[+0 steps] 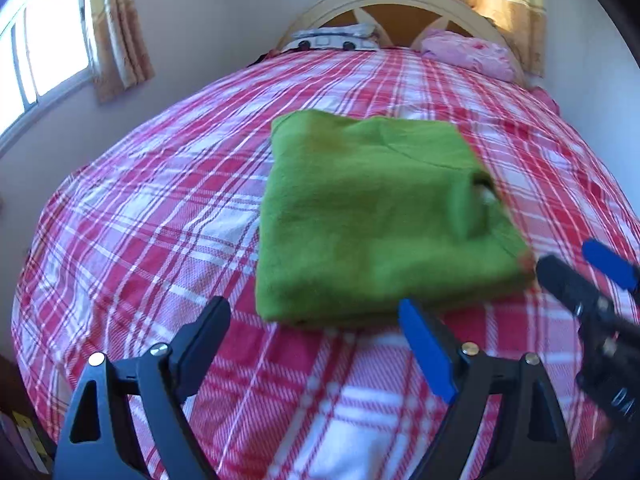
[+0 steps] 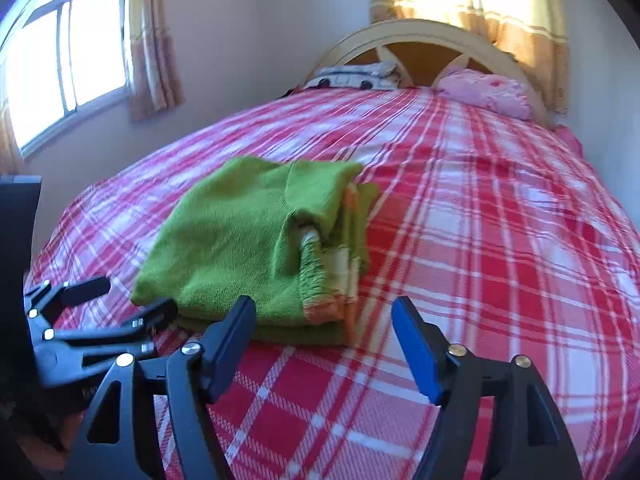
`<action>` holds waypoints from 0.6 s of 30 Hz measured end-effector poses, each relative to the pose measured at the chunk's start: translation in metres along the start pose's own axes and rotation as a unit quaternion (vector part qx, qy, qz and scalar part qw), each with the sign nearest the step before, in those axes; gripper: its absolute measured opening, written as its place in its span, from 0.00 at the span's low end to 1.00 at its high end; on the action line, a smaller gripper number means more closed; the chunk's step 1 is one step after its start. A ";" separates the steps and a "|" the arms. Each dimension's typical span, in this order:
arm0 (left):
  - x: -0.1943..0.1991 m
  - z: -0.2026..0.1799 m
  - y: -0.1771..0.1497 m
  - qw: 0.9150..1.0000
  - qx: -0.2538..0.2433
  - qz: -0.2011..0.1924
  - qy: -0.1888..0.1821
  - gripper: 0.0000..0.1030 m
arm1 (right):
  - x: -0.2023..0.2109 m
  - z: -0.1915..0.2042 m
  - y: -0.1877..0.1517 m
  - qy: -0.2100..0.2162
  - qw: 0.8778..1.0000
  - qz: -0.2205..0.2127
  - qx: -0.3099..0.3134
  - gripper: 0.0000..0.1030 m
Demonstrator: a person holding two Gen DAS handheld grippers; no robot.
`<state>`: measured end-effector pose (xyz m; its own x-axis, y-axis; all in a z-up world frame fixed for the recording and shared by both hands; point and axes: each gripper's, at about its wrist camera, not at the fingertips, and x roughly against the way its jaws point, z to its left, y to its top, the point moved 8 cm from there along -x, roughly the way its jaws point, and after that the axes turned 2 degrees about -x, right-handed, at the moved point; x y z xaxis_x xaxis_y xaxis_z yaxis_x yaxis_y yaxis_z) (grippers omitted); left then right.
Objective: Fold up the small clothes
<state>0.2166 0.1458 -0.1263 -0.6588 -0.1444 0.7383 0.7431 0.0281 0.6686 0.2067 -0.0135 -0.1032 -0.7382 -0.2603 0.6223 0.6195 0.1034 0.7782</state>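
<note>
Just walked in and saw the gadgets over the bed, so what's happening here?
A person is folding small clothes with two hand-held grippers. A green garment lies folded in a neat bundle on the plaid bedspread. The left gripper and right gripper are both open, holding nothing, poised just short of its near edge.

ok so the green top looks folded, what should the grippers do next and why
Probably back both grippers away. The green top lies as a compact folded stack on the bed, and the left gripper and right gripper are open, holding nothing, just short of its near edge.
</note>
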 end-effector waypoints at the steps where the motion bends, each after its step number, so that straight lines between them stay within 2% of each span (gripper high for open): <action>1: 0.002 -0.001 -0.001 1.000 0.000 0.000 -0.003 0.88 | 0.006 -0.001 0.002 -0.002 1.000 -0.005 -0.003 0.72; 6: 0.023 -0.007 0.003 1.000 0.008 -0.010 -0.015 0.90 | 0.038 -0.009 0.018 -0.012 0.998 -0.046 -0.029 0.79; 13: 0.054 -0.014 0.020 0.998 -0.003 -0.063 -0.012 0.98 | 0.077 -0.016 0.041 -0.040 0.992 -0.112 -0.035 0.85; 18: 0.067 -0.014 0.034 0.995 0.002 -0.095 -0.008 1.00 | 0.097 -0.017 0.055 -0.052 0.987 -0.145 -0.035 0.88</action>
<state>0.1992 0.1230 -0.0551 -0.7887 -0.1315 0.6006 0.6053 0.0052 0.7960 0.1737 -0.0499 -0.0010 -0.9084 -0.1682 0.3827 0.3926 -0.0289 0.9193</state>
